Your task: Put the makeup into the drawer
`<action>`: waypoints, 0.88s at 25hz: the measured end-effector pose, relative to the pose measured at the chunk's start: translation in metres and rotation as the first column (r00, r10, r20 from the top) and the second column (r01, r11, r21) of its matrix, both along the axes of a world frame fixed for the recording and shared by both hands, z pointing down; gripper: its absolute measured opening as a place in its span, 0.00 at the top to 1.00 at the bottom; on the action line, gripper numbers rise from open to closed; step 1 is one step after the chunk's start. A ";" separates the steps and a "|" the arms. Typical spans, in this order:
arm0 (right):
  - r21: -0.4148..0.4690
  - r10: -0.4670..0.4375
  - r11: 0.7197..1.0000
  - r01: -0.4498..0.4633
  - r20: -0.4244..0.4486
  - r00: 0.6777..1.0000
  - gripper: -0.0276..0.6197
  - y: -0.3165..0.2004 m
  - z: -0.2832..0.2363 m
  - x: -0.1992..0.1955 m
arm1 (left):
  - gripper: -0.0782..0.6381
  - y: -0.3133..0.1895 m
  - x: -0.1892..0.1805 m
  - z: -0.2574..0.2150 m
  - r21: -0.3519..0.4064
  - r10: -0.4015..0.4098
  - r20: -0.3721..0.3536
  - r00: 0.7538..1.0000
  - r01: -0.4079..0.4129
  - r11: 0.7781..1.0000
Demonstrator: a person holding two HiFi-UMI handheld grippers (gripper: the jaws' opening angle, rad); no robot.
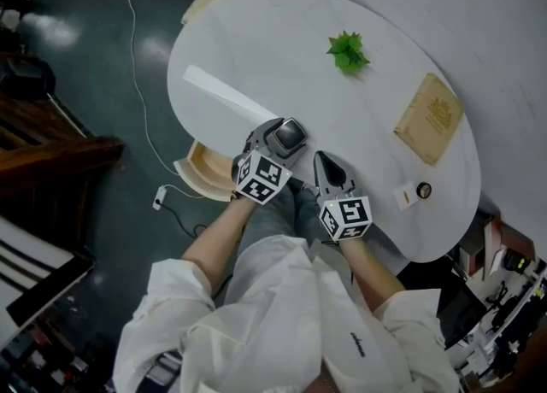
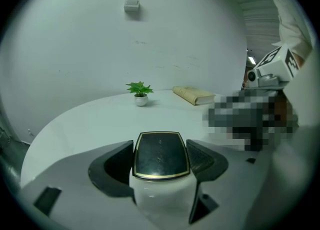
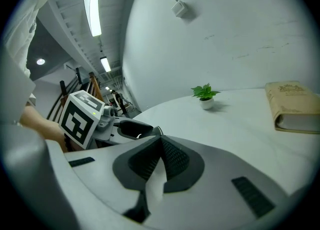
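White table (image 1: 256, 32); makeup compact (image 2: 160, 154) clamped between left tongs (image 2: 159, 163).

Glossy black compact (image 2: 160, 155) — smooth white table (image 1: 282, 32)

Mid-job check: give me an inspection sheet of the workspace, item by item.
Surface: white oval table, few things on it.
Job's things: makeup compact held above the table; drawer open at the table's near-left edge.
Clutter: potted plant, book, two small items near the right edge, too small to identify.
Grippers: left gripper jaws closed on the compact; right gripper jaws together, nothing between.
Cables: white cable running across the floor, left of the table.
Surroundings: dark floor; wooden furniture far left.
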State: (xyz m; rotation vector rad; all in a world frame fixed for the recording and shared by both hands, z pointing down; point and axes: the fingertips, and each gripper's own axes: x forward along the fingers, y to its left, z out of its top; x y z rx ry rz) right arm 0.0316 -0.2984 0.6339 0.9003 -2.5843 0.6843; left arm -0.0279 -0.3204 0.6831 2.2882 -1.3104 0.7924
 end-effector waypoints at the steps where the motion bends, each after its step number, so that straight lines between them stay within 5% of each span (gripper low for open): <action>1: -0.002 -0.025 1.000 0.025 0.001 1.000 0.93 0.004 0.000 -0.007 | 0.41 0.006 -0.008 -0.003 0.001 -0.019 -0.003 1.000 0.019 1.000; 7: -0.019 -0.192 0.981 0.192 0.015 0.981 0.93 0.038 0.002 -0.058 | 0.41 0.052 -0.056 -0.011 0.002 -0.151 -0.014 0.988 0.151 0.988; 22: -0.071 -0.488 0.870 0.488 0.007 0.873 0.93 0.135 0.029 -0.151 | 0.41 0.160 -0.142 0.004 -0.042 -0.401 -0.020 0.916 0.400 0.915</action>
